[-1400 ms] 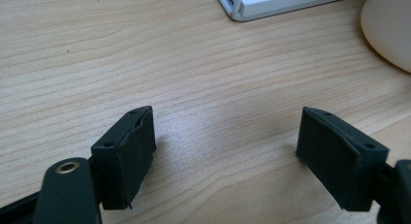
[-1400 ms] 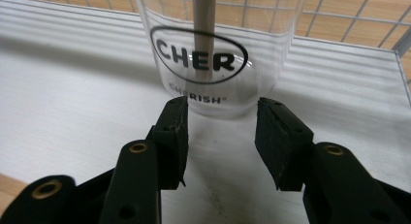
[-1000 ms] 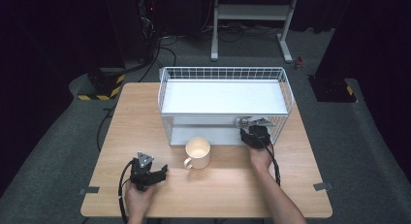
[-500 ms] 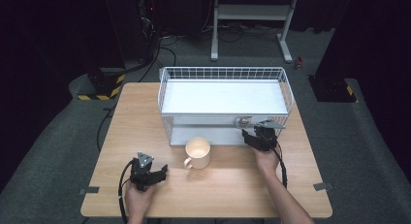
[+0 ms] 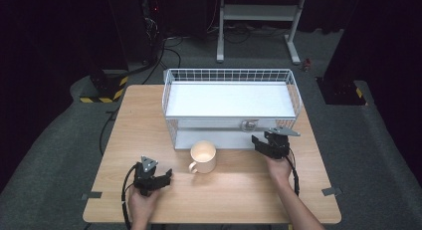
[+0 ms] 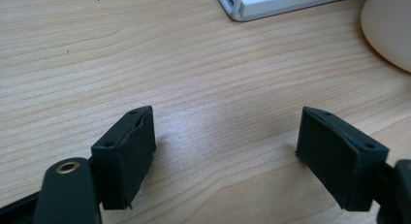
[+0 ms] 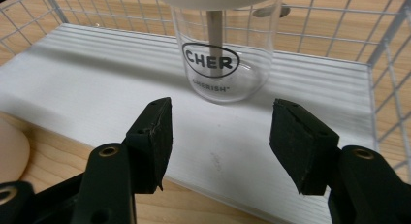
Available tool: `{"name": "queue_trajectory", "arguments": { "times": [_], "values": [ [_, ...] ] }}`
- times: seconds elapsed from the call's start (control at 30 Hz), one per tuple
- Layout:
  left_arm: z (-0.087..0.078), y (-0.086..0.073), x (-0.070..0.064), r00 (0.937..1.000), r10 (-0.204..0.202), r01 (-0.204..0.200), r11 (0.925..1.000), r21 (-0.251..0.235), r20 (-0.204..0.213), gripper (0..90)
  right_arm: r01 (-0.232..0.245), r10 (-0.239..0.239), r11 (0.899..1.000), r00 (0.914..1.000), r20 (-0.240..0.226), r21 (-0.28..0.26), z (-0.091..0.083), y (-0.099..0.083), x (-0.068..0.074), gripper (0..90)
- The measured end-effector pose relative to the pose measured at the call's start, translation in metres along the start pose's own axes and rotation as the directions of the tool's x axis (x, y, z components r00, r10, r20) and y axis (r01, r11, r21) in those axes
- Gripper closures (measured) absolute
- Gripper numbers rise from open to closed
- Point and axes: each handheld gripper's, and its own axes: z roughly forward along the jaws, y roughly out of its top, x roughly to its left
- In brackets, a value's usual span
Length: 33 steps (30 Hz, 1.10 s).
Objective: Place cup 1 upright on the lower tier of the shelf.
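Now your right gripper [image 5: 259, 141] has edged right to face the glass jar [image 7: 224, 49] on the rack's lower shelf [image 7: 97, 78], jaws spread for grasping.

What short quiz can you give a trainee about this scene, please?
1. True or false: the right gripper is shut on the clear glass.
2. Choose one. The cream mug stands: A) on the top shelf; B) on the table, in front of the wire rack; C) inside the glass.
3. Fill in the gap: the jaws of the left gripper are ____ and hold nothing.

Key: 1 false, its jaws stand apart, short of the glass; 2 B; 3 open.
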Motion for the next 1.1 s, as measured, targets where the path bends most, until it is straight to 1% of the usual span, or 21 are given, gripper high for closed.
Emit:
{"name": "queue_trajectory", "arguments": {
  "times": [0.1,0.23,0.3,0.5,0.73,0.83,1.0,1.1],
  "values": [
    [0.000,0.000,0.000,1.0000,0.000,0.000,1.0000,0.000,0.000,21.8,0.009,-0.009,1.000,0.9999,0.012,-0.005,-0.004,-0.001,-0.001,40.9],
    [0.000,0.000,0.000,1.0000,0.000,0.000,1.0000,0.000,0.000,21.8,0.006,-0.006,1.000,1.0000,0.008,-0.006,-0.009,-0.001,-0.003,40.5],
    [0.000,0.000,0.000,1.0000,0.000,0.000,1.0000,0.000,0.000,21.8,0.020,-0.020,1.000,0.9998,0.006,-0.015,-0.011,-0.001,-0.005,40.3],
    [0.000,0.000,0.000,1.0000,0.000,0.000,1.0000,0.000,0.000,21.8,0.018,-0.018,0.999,0.9998,-0.002,-0.031,-0.020,-0.002,-0.005,40.2],
    [0.000,0.000,0.000,1.0000,0.000,0.000,1.0000,0.000,0.000,21.8,0.018,-0.019,0.998,0.9997,-0.017,-0.053,-0.028,-0.005,-0.007,40.0],
    [0.000,0.000,0.000,1.0000,0.000,0.000,1.0000,0.000,0.000,21.8,0.004,-0.006,0.999,0.9996,-0.026,-0.054,-0.031,-0.006,-0.007,40.0],
    [0.000,0.000,0.000,1.0000,0.001,-0.001,1.0000,0.000,0.000,21.8,0.009,-0.012,0.998,0.9993,-0.034,-0.062,-0.036,-0.007,-0.008,40.1],
    [0.000,0.000,0.000,1.0000,0.000,0.000,1.0000,0.000,0.000,21.8,0.004,-0.008,0.997,0.9990,-0.045,-0.073,-0.040,-0.009,-0.008,40.0]
  ]
}}
